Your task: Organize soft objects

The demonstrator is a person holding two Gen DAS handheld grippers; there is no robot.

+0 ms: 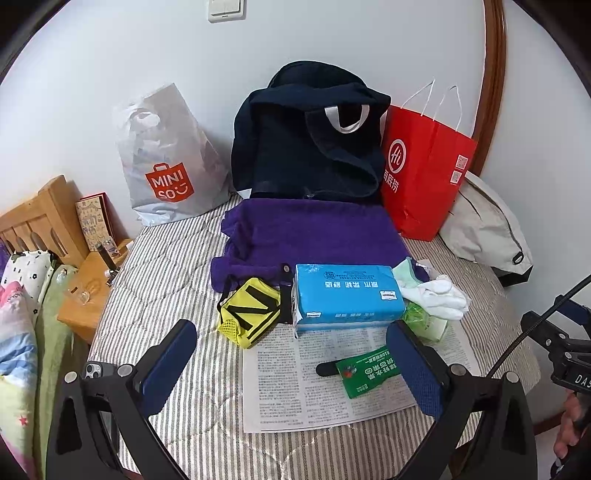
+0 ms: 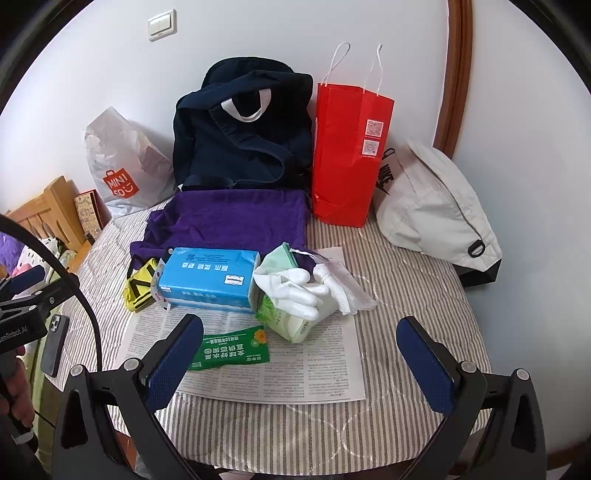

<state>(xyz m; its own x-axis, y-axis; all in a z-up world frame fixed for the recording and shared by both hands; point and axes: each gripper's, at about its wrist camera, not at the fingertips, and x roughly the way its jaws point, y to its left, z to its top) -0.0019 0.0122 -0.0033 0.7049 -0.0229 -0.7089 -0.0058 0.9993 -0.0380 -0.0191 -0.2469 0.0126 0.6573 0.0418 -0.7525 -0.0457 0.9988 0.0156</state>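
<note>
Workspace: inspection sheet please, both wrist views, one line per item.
Surface: round table with striped cloth; newspaper spread at the front.
Job's things: purple towel, blue tissue pack, white gloves lying on a green wipes pack, yellow pouch, green sachet.
Clutter: navy bag, red paper bag, Miniso bag, grey Nike bag along the wall.
Grippers: left gripper open, empty; right gripper open, empty.
Cables: black cable arcs by the left gripper.
Surroundings: white wall, light switch, wooden bed frame, phone.

Tissue box [image 1: 345, 295] on newspaper [image 1: 317, 384] — towel [image 1: 314, 229] behind
</note>
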